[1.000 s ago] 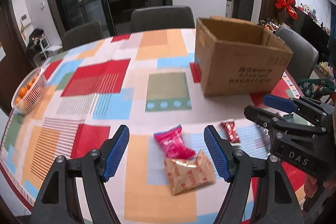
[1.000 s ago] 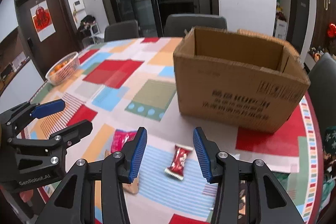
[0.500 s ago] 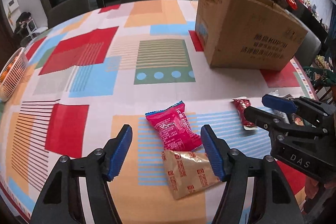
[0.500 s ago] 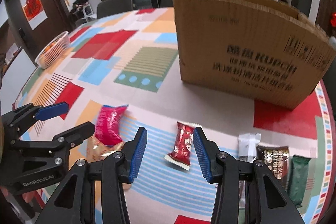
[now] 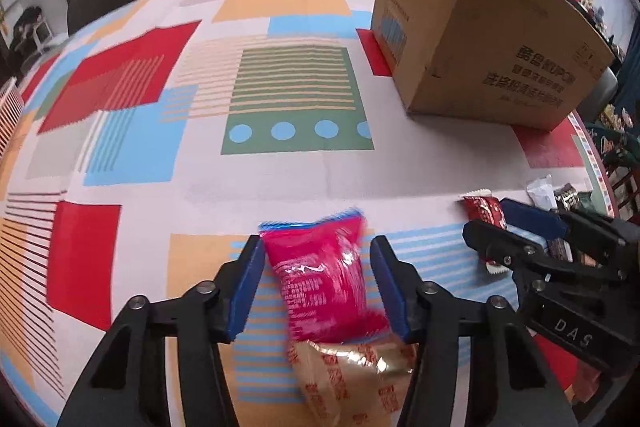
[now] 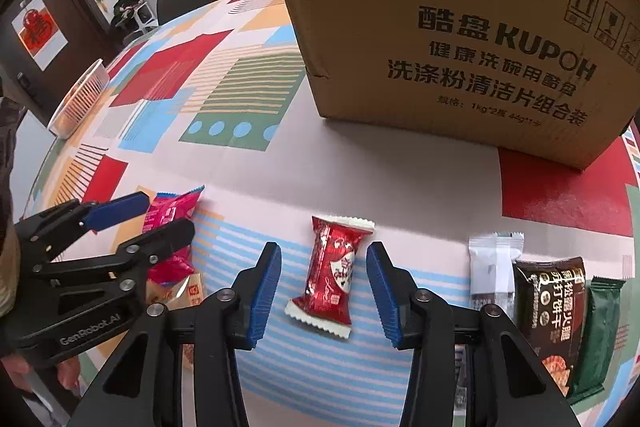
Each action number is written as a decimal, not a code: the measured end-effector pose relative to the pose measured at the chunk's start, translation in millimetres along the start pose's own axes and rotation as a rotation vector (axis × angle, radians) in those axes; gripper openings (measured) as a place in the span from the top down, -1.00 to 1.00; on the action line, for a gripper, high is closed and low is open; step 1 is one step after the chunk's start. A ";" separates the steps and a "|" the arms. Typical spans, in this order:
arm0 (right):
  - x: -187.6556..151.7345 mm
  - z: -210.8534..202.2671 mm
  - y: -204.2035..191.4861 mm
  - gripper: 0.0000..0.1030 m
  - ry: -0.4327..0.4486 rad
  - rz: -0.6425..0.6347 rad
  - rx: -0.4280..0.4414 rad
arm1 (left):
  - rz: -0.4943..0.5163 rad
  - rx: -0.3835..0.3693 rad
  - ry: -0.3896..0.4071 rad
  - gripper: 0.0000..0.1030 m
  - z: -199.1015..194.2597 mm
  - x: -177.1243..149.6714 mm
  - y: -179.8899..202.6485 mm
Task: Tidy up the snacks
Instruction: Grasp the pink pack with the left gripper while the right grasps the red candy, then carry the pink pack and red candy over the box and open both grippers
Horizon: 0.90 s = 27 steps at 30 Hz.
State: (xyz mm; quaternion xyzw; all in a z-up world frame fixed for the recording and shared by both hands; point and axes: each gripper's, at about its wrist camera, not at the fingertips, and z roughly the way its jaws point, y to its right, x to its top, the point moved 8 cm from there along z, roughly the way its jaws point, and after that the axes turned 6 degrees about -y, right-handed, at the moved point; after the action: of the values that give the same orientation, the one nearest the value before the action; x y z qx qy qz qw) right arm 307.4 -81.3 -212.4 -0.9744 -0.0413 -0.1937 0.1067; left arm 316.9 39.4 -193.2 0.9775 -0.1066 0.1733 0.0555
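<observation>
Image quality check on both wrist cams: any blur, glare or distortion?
Left wrist: pink snack packet motion-smeared, print unreadable; glare on the tan packet below it; fisheye bends the cardboard box. Right wrist: sharper, box print and red candy crisp; straight edges bowed, corners vignetted.

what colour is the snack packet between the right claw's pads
Red with white crimped ends, the snack packet shows best in the right wrist view.
</observation>
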 end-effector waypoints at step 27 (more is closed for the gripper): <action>9.0 -39.7 1.1 0.55 0.086 -0.006 0.048 | 0.071 0.016 0.115 0.27 -49.5 18.2 41.2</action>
State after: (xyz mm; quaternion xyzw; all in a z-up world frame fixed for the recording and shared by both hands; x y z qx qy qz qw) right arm 301.1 -90.9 -173.4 -0.9622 -0.0440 -0.2348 0.1309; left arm 308.0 3.1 -137.7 0.9619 -0.1365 0.2320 0.0474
